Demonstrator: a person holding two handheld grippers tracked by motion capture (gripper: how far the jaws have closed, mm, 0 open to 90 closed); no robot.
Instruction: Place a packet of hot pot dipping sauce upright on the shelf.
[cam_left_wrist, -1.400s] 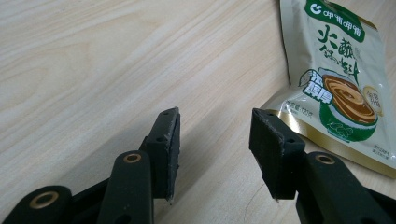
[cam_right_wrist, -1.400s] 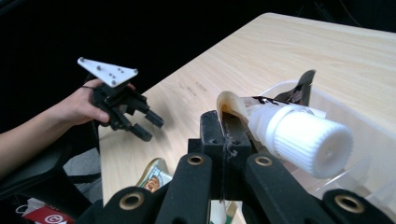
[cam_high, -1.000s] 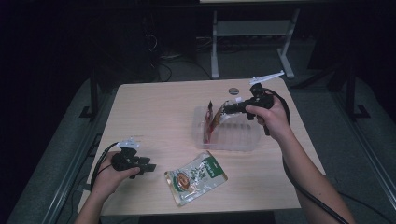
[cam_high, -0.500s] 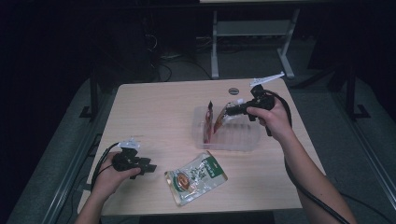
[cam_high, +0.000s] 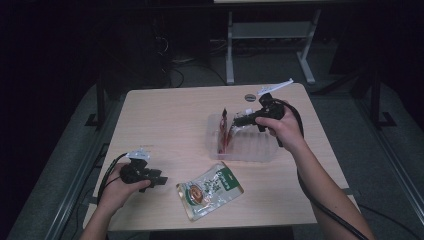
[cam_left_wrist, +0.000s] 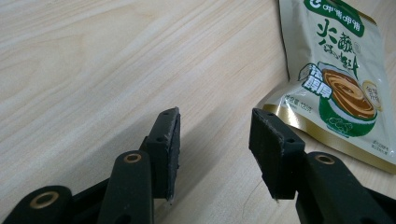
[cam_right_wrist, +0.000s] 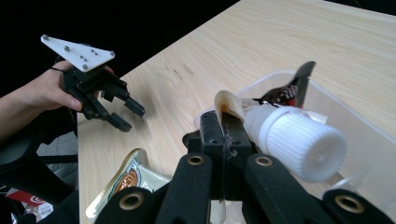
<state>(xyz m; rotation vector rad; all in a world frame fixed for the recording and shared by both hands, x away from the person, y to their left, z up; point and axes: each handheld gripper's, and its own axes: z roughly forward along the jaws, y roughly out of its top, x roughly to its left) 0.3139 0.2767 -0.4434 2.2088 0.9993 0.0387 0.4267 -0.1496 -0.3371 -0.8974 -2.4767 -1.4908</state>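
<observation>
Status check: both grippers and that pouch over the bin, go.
Right gripper shut on spouted pouch, held over clear bin. Left gripper open, empty, low over table. Green packet lies beside it. Nothing in the way.

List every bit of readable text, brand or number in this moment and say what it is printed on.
Green and cream snack pouch, large black Chinese characters, first reads "火"; the rest are not surely legible.
Same pouch, white characters on the green top band: too blurred to read.
Same pouch, small print along the lower edge: too small.
Dark red sachet held by the right gripper: print not readable.
White cap: no text.
</observation>
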